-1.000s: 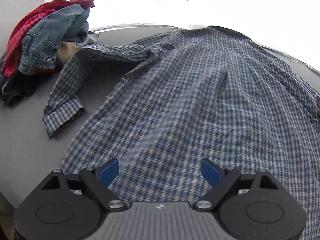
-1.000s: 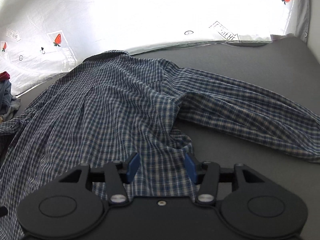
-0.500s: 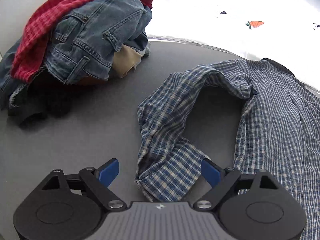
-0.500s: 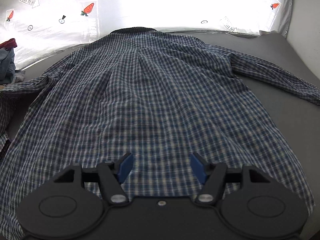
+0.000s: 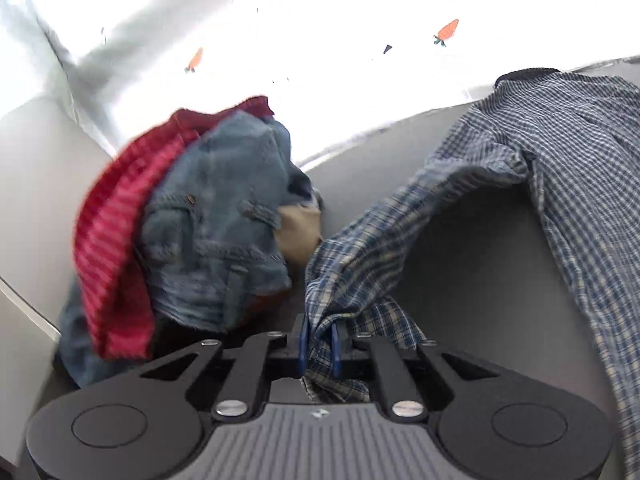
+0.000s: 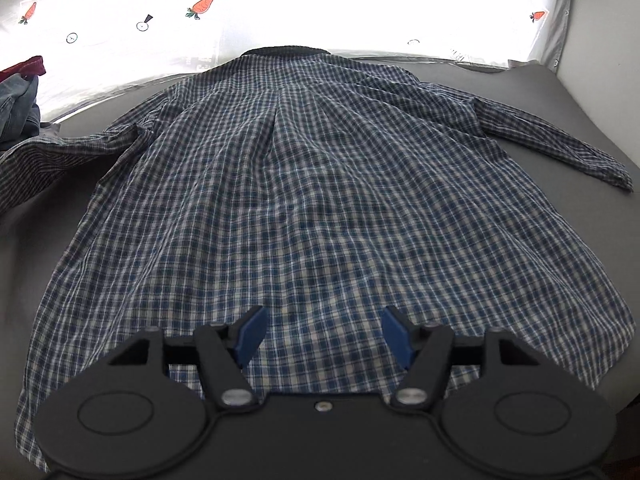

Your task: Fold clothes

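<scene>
The grey bed surface (image 6: 580, 120) is carrying a plaid shirt (image 6: 304, 184), lying back up and spread flat, likely for folding. A heap of jeans and red clothes (image 5: 192, 232) is waiting beside its sleeve. The left gripper (image 5: 319, 342), jaws just closing, is pinching the sleeve cuff (image 5: 340, 292), probably to fold it inward. The right gripper (image 6: 322, 338) is hovering with jaws apart over the hem, holding nothing.

Left gripper (image 5: 319, 340) has just snapped its blue pads closed on the cuff end of the blue-and-white checked cotton shirt (image 5: 568, 184), and the sleeve (image 5: 384, 236) arches up off the dark grey surface (image 5: 480, 280). To the left sits a heap: faded blue denim jeans (image 5: 224, 216) under a red striped garment (image 5: 116, 220).
</scene>
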`<move>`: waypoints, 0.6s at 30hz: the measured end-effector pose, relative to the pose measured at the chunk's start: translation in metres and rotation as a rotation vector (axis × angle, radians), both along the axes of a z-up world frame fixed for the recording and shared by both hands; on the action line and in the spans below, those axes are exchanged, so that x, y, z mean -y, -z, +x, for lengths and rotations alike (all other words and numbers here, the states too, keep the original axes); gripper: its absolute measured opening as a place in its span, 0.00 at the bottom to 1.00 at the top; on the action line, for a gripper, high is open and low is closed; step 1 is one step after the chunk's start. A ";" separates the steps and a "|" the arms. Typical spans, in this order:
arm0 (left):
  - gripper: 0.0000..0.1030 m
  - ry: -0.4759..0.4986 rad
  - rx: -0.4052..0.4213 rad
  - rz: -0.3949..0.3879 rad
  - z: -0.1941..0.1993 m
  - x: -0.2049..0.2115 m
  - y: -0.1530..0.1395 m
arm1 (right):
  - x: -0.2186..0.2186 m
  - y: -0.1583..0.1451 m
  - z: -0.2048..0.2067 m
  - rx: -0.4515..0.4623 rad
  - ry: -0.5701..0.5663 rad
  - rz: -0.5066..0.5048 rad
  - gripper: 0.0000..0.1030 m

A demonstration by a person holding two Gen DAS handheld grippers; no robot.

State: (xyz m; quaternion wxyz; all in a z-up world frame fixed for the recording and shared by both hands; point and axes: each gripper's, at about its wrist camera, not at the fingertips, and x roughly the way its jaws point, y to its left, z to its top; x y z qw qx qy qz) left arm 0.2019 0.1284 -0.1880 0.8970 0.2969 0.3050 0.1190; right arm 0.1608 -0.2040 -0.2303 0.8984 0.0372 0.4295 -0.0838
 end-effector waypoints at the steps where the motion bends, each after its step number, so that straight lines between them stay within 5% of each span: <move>1: 0.14 0.058 0.021 0.118 -0.006 0.003 -0.005 | -0.002 0.001 0.001 -0.002 -0.002 -0.001 0.63; 3: 0.16 0.160 -0.019 0.234 -0.016 0.010 0.001 | -0.007 0.004 0.002 -0.013 -0.010 -0.007 0.63; 6: 0.40 0.267 -0.146 0.214 -0.027 0.013 0.029 | -0.012 0.011 0.003 -0.042 -0.017 -0.004 0.63; 10: 0.41 0.287 -0.371 -0.010 -0.037 0.011 0.072 | -0.013 0.014 0.007 -0.059 -0.010 0.002 0.63; 11: 0.42 0.262 -0.368 -0.071 -0.038 0.008 0.070 | -0.013 0.014 0.008 -0.060 -0.008 -0.001 0.63; 13: 0.65 0.210 -0.346 -0.228 -0.040 -0.001 0.058 | -0.014 0.014 0.009 -0.065 -0.007 -0.005 0.63; 15: 0.76 0.129 -0.282 -0.417 -0.039 -0.020 0.042 | -0.014 0.015 0.009 -0.076 -0.006 -0.004 0.63; 18: 0.77 -0.065 -0.164 -0.574 -0.034 -0.052 0.031 | -0.016 0.019 0.011 -0.090 -0.007 -0.008 0.63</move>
